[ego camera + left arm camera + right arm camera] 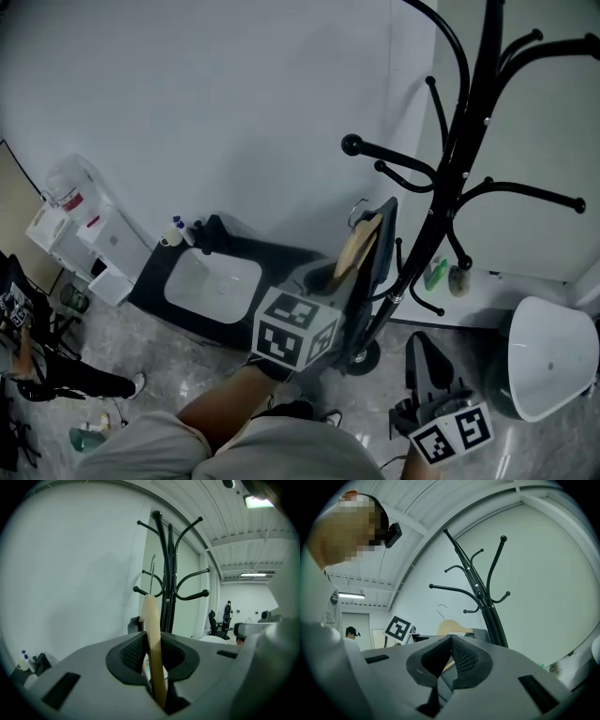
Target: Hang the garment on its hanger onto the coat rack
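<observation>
Hanger [150,616] clamped in left tool [154,648], pointing at coat rack [167,569]; right tool [451,641] closed, empty, level

Hanger [359,248] w/ garment [382,246] betw. left tongs [153,641], coat rack [466,141] just right, wall [187,112] behind.

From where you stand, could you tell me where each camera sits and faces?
Head view: on the person's head, looking down at the coat rack; a forearm, the left gripper and the right gripper show.
Left gripper view: rides that gripper, facing the rack along jaws shut on the wooden hanger.
Right gripper view: rides that gripper, facing the rack over closed jaws; the person's upper body shows left.
Shared: all show rack and hanger.
</observation>
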The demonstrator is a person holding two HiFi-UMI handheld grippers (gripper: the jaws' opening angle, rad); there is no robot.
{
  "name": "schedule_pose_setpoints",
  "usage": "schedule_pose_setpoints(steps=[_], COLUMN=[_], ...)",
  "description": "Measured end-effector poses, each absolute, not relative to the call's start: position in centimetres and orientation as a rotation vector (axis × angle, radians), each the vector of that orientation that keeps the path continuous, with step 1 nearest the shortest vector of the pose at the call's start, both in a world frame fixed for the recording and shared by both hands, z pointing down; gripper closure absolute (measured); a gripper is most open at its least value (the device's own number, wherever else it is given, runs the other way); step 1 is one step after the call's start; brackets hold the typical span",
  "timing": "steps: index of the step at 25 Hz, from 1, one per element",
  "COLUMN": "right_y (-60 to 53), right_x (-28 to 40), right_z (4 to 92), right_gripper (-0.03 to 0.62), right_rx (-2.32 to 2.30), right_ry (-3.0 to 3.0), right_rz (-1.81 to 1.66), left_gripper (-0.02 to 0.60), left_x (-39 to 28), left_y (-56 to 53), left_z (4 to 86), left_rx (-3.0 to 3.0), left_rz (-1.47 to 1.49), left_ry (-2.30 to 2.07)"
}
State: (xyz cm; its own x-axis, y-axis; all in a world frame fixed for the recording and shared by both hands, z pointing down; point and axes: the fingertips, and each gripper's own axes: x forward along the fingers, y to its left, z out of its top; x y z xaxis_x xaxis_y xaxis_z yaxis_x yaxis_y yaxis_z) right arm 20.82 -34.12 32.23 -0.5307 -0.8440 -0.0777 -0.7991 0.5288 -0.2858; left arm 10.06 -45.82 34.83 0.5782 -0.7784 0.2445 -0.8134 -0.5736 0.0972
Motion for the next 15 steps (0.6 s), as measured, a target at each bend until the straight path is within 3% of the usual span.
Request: schedule_pose_setpoints(steps=[15], right_y=[-39.5], right_x=[22.5], right_z=[32.2], right_gripper=[0.579], right_rx=[-1.519], right_ry=[2.474], right_rz=[-0.304], left_gripper=[0.525], left_x=[14.7], left_y=[-53.9], left_z=[36.0], left_rx=[2.667], left_rz=[0.362], left_ry=[-1.144])
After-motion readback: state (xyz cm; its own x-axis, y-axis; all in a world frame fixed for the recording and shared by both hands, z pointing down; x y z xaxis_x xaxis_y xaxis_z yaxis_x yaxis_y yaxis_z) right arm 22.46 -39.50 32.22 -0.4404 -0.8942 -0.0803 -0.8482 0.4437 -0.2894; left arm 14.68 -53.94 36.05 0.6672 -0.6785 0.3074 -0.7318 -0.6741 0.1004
